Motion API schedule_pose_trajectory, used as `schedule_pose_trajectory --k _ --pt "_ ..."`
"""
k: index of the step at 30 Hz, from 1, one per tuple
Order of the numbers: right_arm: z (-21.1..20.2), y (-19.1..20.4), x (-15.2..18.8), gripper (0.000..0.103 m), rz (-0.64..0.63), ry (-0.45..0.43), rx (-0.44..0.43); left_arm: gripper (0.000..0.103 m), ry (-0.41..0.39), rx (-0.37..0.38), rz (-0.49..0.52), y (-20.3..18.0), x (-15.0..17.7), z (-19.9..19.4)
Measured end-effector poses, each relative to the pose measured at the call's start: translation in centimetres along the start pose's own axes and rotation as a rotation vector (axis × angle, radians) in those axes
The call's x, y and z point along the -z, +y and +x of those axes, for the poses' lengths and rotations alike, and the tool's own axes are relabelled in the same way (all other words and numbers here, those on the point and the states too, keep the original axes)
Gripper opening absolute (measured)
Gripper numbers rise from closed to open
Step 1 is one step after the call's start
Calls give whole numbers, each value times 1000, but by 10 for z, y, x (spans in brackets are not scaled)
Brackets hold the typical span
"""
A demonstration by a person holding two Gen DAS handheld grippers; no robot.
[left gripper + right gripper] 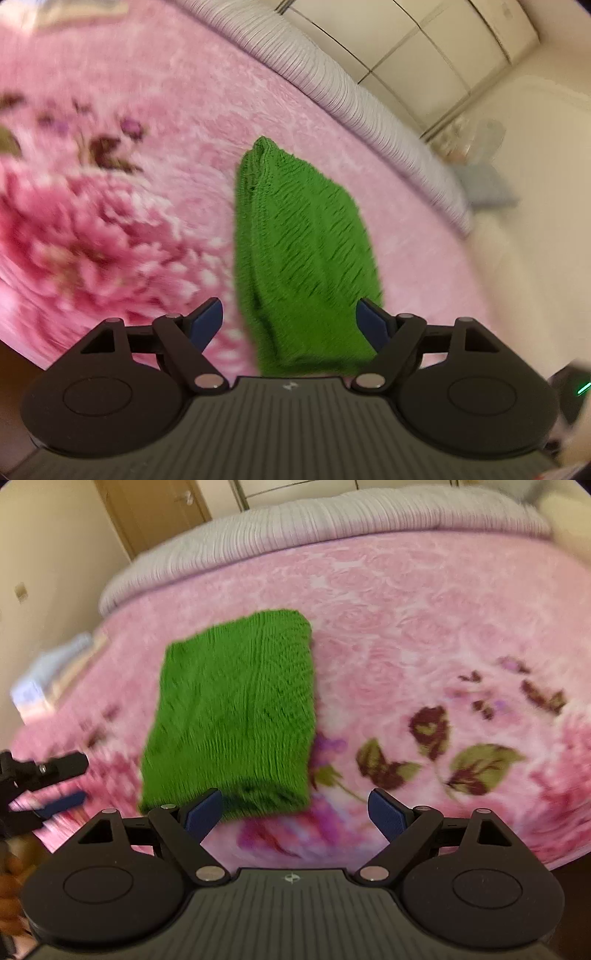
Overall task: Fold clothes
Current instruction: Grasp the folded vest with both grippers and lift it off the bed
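Folded green knit (232, 716) on pink blanket (424, 627), both grippers spread, left gripper (55, 786) visible only rightside

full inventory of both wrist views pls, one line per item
green knit garment: 1, green, folded into a rectangle, lying on the blanket
blanket: 1, pink with floral print, covering the bed
ribbed bedding: 1, pale grey, along the far edge of the bed
light blue cloth: 1, pale blue, beside the bed edge, blurred
wardrobe: 1, cream panels, behind the bed
door: 1, brown wood, far wall
left tongs: 1, black with blue pads, open, garment's near end between the pads, not clamped
right tongs: 1, black with blue pads, open, just off the garment's near edge
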State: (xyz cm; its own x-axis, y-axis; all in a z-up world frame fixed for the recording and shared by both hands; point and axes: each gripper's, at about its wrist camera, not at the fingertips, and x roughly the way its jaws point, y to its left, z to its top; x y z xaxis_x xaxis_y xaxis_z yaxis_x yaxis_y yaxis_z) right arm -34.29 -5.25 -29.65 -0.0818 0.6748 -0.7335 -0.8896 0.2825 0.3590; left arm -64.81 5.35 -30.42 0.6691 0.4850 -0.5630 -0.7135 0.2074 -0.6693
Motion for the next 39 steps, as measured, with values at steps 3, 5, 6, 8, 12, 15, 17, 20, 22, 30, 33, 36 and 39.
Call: schedule_pose_trajectory --k 3,5,6,8,12,15,17,20,22,30,33,36,39 --pt "12 -22 -12 88 126 3 -98 75 20 61 -121 19 -13 23" --pt "22 -36 -20 87 201 14 -145 74 48 95 -190 31 -20 43" --pt "27 -42 -23 86 231 18 -168 74 62 110 -216 36 -22 52" --pt "40 -51 -29 82 278 32 -198 74 90 117 -247 44 -27 70" --pt "67 -67 -40 80 361 62 -252 69 120 92 -314 58 -28 97" --pt "88 -72 -48 78 398 88 -288 69 114 106 -336 60 -31 104" --pt "100 -73 -53 74 420 106 -324 66 114 112 -344 59 -34 111" --pt "119 -75 -62 72 456 128 -370 60 109 130 -347 59 -41 123" --pt "131 -77 -70 72 479 139 -395 54 110 142 -347 59 -46 133" --pt "171 -82 -89 63 467 194 -501 35 204 271 -392 74 -68 177" --pt "177 -81 -93 47 423 209 -518 30 235 283 -351 75 -74 185" --pt "184 -79 -96 40 379 224 -533 28 258 279 -342 76 -78 188" --pt "183 -76 -102 39 414 261 -496 27 287 237 -336 67 -86 188"
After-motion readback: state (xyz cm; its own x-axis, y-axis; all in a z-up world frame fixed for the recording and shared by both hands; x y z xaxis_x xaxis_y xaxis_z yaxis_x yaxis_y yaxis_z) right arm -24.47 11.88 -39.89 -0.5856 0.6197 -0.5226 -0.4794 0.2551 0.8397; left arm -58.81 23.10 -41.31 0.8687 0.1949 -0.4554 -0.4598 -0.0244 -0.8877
